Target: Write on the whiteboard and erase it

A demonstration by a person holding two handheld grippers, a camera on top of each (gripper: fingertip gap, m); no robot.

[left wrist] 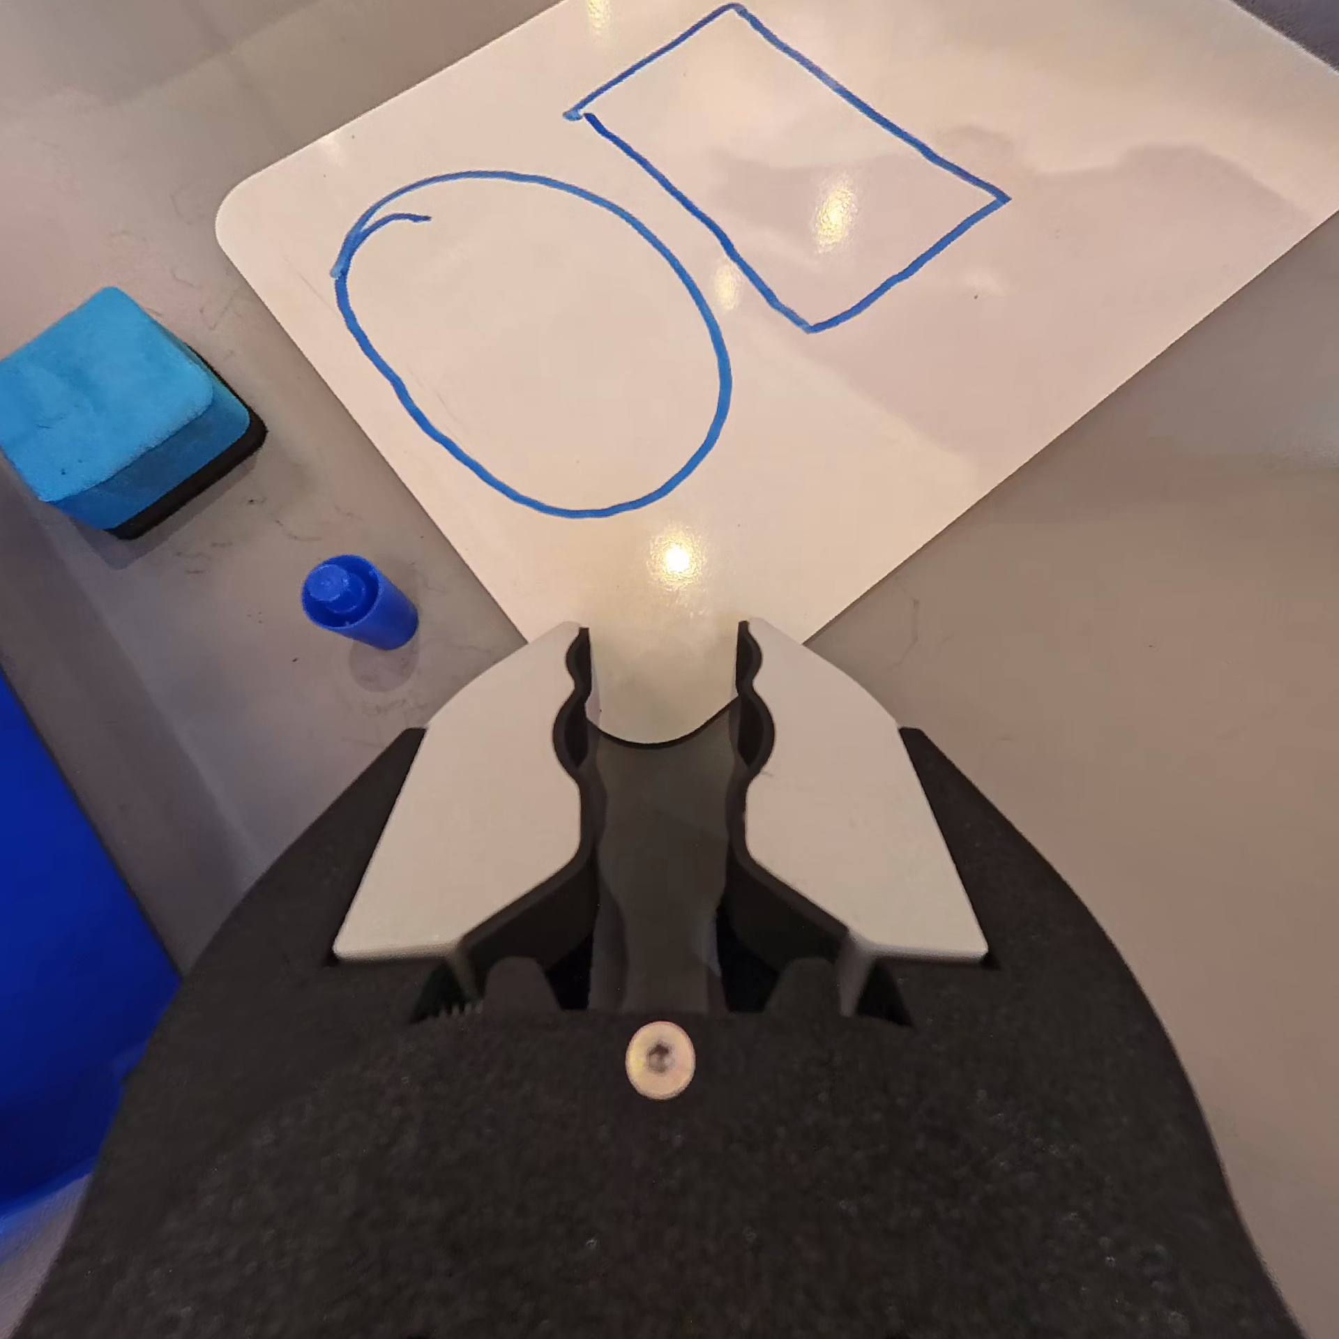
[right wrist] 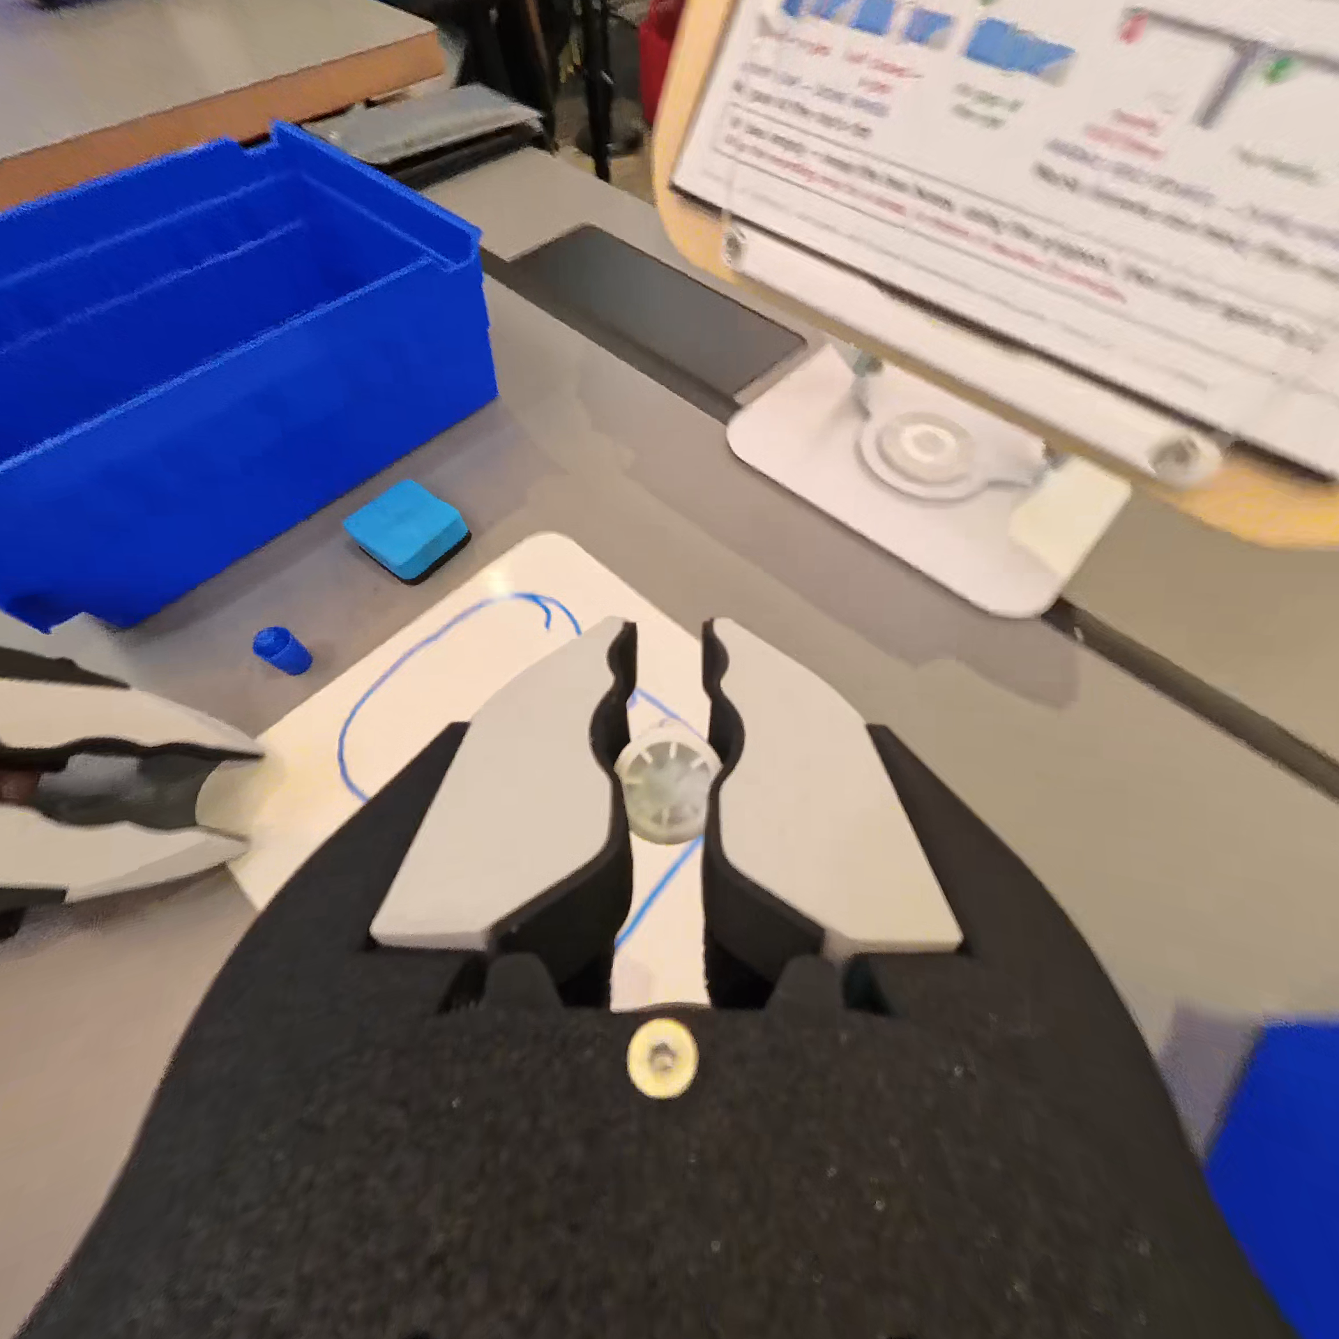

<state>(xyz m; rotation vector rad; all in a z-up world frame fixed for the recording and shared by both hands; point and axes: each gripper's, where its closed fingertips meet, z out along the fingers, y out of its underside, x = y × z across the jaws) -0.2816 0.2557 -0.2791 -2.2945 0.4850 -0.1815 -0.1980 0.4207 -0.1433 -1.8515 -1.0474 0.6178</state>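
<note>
Blue shapes mark the whiteboard point(left wrist: 869, 406) — right hand-held gripper point(right wrist: 668, 637) (closed) grips marker point(right wrist: 666, 790).

A lab or office workspace: grey tables point(right wrist: 652, 449), a blue storage bin point(right wrist: 239, 362), an instruction sheet point(right wrist: 1050, 167) on a stand.

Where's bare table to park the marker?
Free: the table right of the whiteboard, and the strip between the whiteboard and stand base. Crowded: left side, with eraser, cap and bin.
</note>
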